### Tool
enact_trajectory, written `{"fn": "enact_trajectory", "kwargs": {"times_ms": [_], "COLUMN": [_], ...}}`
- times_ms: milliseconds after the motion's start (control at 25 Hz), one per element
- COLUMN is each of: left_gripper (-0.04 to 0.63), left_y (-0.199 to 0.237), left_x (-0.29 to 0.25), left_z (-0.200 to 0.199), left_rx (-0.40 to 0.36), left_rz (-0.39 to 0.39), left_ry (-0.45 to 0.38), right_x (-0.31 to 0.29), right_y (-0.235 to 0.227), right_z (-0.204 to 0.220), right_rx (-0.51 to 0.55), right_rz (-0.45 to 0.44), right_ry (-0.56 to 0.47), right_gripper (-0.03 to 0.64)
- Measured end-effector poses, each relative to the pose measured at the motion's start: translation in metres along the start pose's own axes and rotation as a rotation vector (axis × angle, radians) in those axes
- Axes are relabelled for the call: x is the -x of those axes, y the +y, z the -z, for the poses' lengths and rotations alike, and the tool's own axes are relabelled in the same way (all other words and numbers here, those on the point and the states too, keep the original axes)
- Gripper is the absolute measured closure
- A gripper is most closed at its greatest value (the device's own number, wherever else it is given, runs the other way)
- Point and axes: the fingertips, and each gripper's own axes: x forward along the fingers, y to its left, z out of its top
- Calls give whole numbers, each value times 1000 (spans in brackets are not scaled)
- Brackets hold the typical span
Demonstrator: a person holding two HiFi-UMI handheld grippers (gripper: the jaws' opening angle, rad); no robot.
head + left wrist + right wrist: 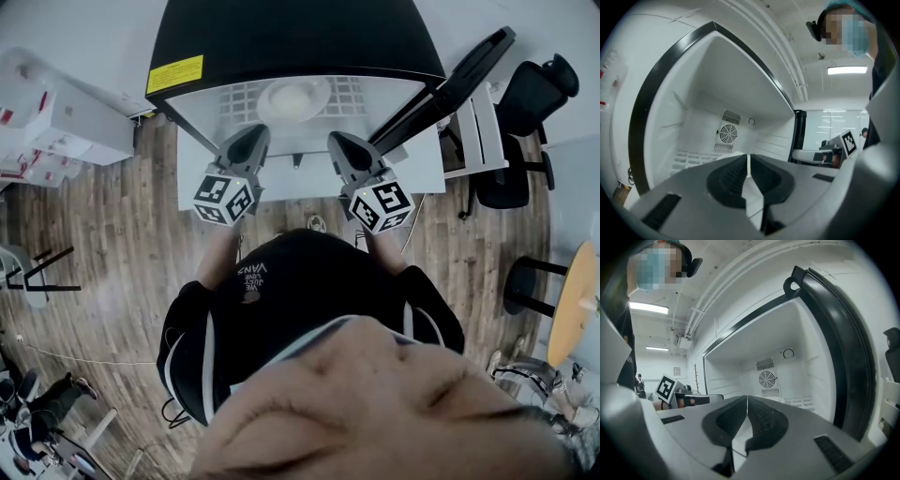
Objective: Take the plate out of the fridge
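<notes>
Yellow label [174,73] stuck on the black fridge [281,37] top, print too small to read. Inside, on the wire shelf [236,98]: white plate [293,98]. Left tongs [251,136] and right tongs [337,141] held level before the opening, each pressed together on nothing, well short of the plate. Black-and-white square markers on both cubes.

Head view looks steeply down — both gripper views face the same fridge [705,96] interior, close.

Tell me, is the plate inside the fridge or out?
Inside. The head view shows the plate resting on the wire shelf within the open fridge.
</notes>
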Motion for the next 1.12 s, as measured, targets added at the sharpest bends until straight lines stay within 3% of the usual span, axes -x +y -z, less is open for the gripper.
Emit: {"fn": "enact_trajectory", "kwargs": {"times_ms": [720, 1120], "left_gripper": [566, 566], "left_y": [9, 14], "left_x": [-15, -16], "left_z": [19, 38], "left_rx": [163, 317], "left_rz": [-13, -17], "left_ry": [56, 78], "right_x": [-3, -4], "right_y": [-11, -13], "right_z": [0, 1], "right_rx": [-7, -9], "right_rz": [-22, -33], "right_ry": [9, 15], "right_gripper": [604, 604]}}
